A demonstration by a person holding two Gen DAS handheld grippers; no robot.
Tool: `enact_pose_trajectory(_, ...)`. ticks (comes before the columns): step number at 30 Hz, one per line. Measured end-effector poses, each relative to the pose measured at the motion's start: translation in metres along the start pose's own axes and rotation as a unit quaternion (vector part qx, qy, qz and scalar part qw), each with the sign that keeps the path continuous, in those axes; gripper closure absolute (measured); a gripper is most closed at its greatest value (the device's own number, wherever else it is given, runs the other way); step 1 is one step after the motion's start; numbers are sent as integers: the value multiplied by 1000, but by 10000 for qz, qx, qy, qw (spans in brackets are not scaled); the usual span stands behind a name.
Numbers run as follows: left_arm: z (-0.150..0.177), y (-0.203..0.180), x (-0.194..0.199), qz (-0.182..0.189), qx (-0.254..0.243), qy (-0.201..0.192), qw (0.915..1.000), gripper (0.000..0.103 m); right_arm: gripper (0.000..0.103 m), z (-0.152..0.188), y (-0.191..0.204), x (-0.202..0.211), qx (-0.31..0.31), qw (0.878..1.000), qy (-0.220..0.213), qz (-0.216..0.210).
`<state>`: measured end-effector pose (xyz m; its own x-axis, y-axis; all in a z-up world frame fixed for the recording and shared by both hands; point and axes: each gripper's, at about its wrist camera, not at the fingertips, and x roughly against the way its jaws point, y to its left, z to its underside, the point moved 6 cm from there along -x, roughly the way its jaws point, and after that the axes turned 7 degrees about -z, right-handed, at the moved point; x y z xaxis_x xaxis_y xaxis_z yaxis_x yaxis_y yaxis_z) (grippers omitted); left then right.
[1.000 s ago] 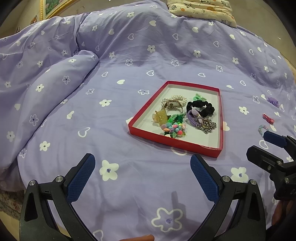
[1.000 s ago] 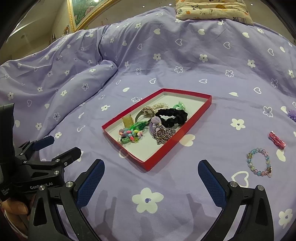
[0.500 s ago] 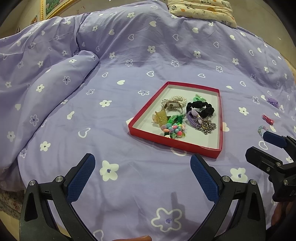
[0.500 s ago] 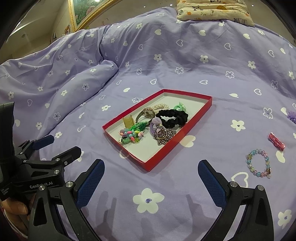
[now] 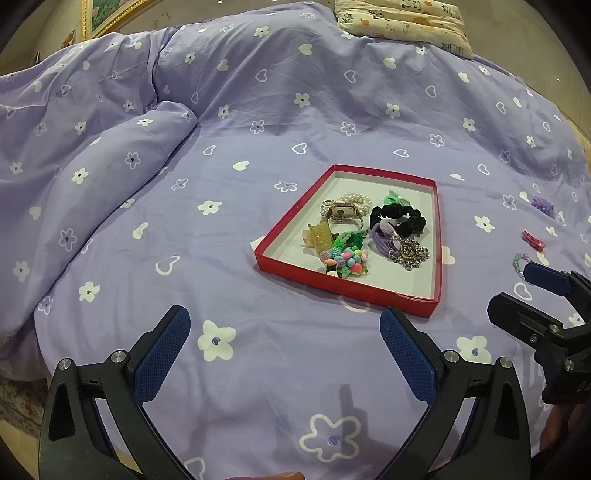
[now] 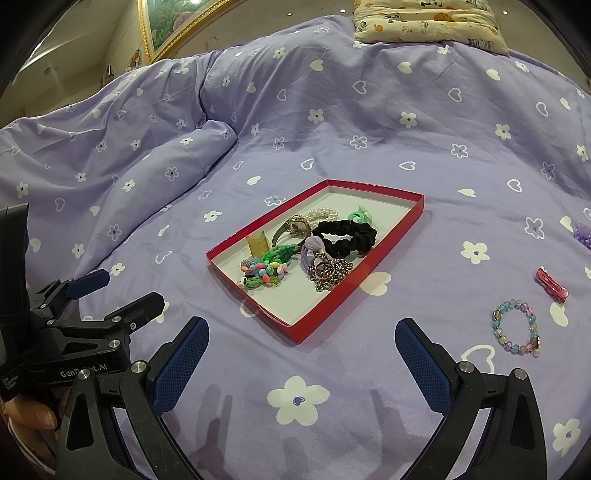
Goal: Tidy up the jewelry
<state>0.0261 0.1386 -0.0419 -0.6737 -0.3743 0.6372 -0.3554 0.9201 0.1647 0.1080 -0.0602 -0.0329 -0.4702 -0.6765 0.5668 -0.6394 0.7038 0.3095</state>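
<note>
A red tray (image 5: 280,258) (image 6: 334,302) lies on the purple bedspread and holds a black scrunchie (image 5: 400,218) (image 6: 347,236), a watch (image 6: 295,225), pearls, a chain (image 6: 328,273) and colourful beads (image 5: 347,258). A pastel bead bracelet (image 6: 517,326), a red hair clip (image 6: 550,284) and a purple piece (image 6: 583,234) lie on the bedspread right of the tray. My left gripper (image 5: 284,343) is open and empty, near the tray's front left. My right gripper (image 6: 301,354) is open and empty, in front of the tray; the bracelet is to its right.
A rumpled fold of duvet (image 5: 110,166) rises at the left. A patterned pillow (image 6: 428,18) lies at the far end. A gold picture frame (image 6: 166,22) stands behind the bed. The bed's edge is at lower left in the left wrist view.
Both grippers have barely shifted; the tray sits very slightly lower in the right wrist view. Nothing was taken hold of or let go.
</note>
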Motion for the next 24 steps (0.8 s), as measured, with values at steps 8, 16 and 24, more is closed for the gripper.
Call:
enact_pose_trajectory(8, -2, -1, 2, -7, 11, 6, 10000, 0, 1, -2, 2, 2, 25, 10000, -24, 4)
enact_pose_trajectory(16, -1, 0, 2, -2, 13, -3, 10000, 0, 1, -3, 3, 3, 38, 10000, -34, -7)
enact_pose_trajectory(24, -2, -1, 3, 1, 22, -2, 10000, 0, 1, -3, 4, 3, 45, 10000, -40, -1)
